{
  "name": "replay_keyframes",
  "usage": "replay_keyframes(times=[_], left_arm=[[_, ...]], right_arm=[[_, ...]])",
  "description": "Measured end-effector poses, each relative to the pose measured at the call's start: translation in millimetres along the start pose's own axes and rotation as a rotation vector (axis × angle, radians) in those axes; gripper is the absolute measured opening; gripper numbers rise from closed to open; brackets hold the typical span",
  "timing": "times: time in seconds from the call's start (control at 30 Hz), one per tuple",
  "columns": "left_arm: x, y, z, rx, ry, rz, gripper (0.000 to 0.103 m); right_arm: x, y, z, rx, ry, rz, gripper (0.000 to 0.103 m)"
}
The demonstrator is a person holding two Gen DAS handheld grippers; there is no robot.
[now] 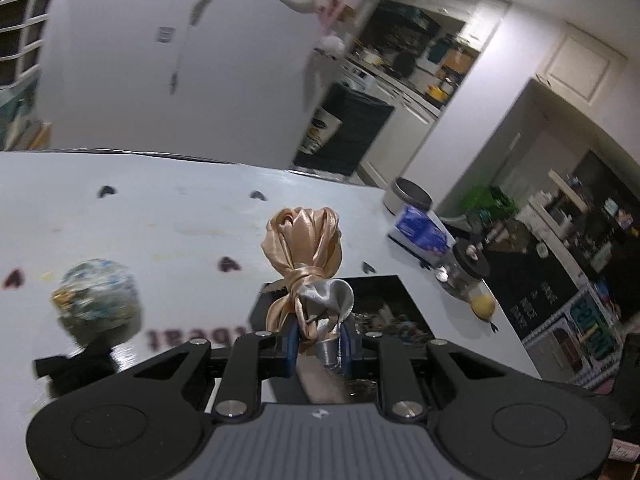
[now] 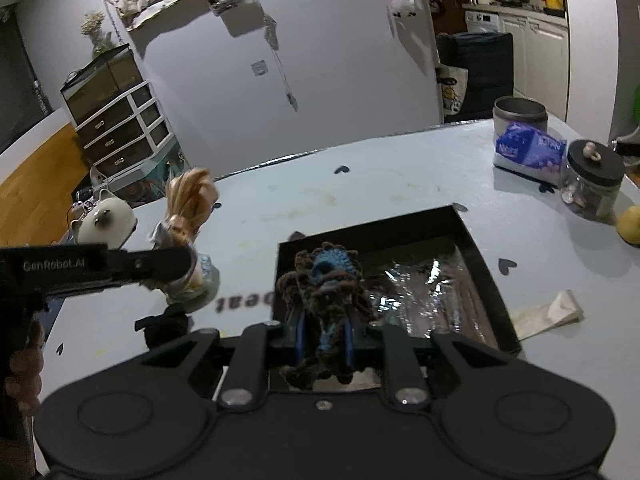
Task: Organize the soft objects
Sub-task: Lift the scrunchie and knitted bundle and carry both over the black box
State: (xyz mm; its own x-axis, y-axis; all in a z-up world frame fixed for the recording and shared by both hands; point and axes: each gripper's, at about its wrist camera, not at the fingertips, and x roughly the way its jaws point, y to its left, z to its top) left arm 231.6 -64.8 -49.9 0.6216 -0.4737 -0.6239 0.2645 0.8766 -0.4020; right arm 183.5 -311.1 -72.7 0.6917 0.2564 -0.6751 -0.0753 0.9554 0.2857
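L gripper (image 1: 320, 344) is clenched on a knotted satin bundle (image 1: 304, 248), peach w/ a grey tail, held up above the pale table (image 1: 160, 216), just past the near-left corner of the black tray (image 2: 484, 264). R gripper (image 2: 324, 344) is clamped on a brown-and-blue crochet piece (image 2: 324, 280), hanging over the tray's near-left part. Left of the tray: a blurred blue-white ball (image 1: 98, 300) on the table, a black bow (image 1: 76, 364) just in front of it. Beyond the tray's far-right corner: tissue pack (image 2: 528, 148), metal tin (image 2: 520, 114), lidded glass jar (image 2: 592, 180), lemon (image 2: 630, 224). Folded paper (image 2: 548, 314) lies just right of the tray.
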Motion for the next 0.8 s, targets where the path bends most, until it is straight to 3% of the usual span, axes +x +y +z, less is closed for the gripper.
replay_keyframes(times=[0.6,0.8], left_arm=[[95.9,-24.4,35.6,0.215,0.255,-0.08,0.022],[133.5,-36.8,38.6,0.47,0.384,-0.106,0.022]], right_arm=[[76.8,-14.5,-4.3,0.002,0.179,0.112,0.019],[87.7,-14.6,-7.6,0.002,0.221,0.117,0.019]])
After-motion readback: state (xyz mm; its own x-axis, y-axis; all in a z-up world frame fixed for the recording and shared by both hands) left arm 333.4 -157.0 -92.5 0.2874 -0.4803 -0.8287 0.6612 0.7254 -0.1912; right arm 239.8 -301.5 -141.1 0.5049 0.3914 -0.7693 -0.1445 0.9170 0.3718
